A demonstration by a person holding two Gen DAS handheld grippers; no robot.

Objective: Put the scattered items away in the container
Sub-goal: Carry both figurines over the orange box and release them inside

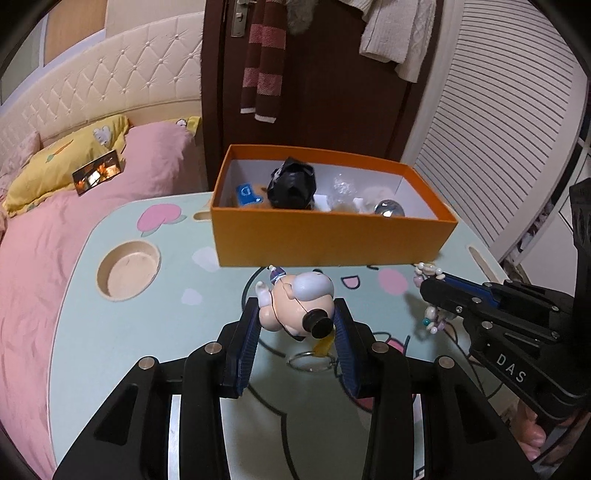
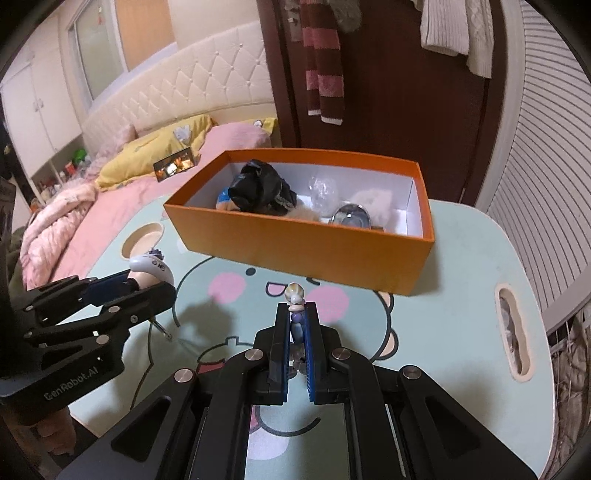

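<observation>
The pig keychain (image 1: 295, 306) is pinched by the left gripper (image 1: 295, 325), the bead charm (image 2: 295, 317) by the right gripper (image 2: 295, 343); the orange box (image 1: 332, 240) lies straight ahead, toward the table's far edge.

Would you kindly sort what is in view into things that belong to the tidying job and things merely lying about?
Job:
- orange box
- pig figurine keychain, in left gripper
- beaded charm, in right gripper

Lying about:
- yellow pillow
- photo card
- striped scarf
- white sweater

Pink bed (image 1: 92, 206), tufted headboard (image 1: 110, 81), brown door (image 1: 325, 92).
</observation>
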